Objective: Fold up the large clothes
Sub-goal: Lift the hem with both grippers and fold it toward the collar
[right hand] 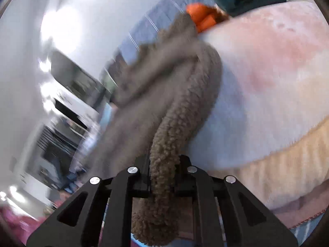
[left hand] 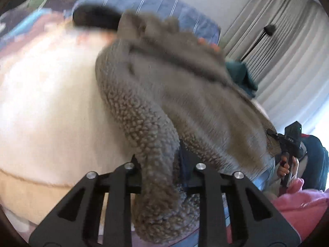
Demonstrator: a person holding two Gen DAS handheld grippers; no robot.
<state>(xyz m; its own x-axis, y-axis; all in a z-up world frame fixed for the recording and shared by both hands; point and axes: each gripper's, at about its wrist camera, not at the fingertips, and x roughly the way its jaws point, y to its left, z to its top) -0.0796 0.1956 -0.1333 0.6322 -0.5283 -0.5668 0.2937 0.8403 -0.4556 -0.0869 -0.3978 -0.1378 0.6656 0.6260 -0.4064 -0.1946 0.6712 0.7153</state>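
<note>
A brown-grey fleece garment [left hand: 164, 94] hangs lifted above a cream blanket [left hand: 47, 111] on the bed. My left gripper [left hand: 162, 164] is shut on a thick fold of the fleece, which spills between and below its jaws. My right gripper [right hand: 162, 168] is shut on another rolled edge of the same fleece [right hand: 181, 94]. It shows in the left wrist view [left hand: 292, 142] at the garment's far right end, held by a hand. The fleece stretches between the two grippers. Both views are motion-blurred.
The cream and pinkish blanket [right hand: 277, 65] covers the bed. A pink garment [left hand: 304, 205] lies at the lower right, a dark teal one [left hand: 242, 76] and an orange item [right hand: 201, 16] further back. Grey curtains [left hand: 287, 41] and a blue sheet [left hand: 160, 6] lie beyond.
</note>
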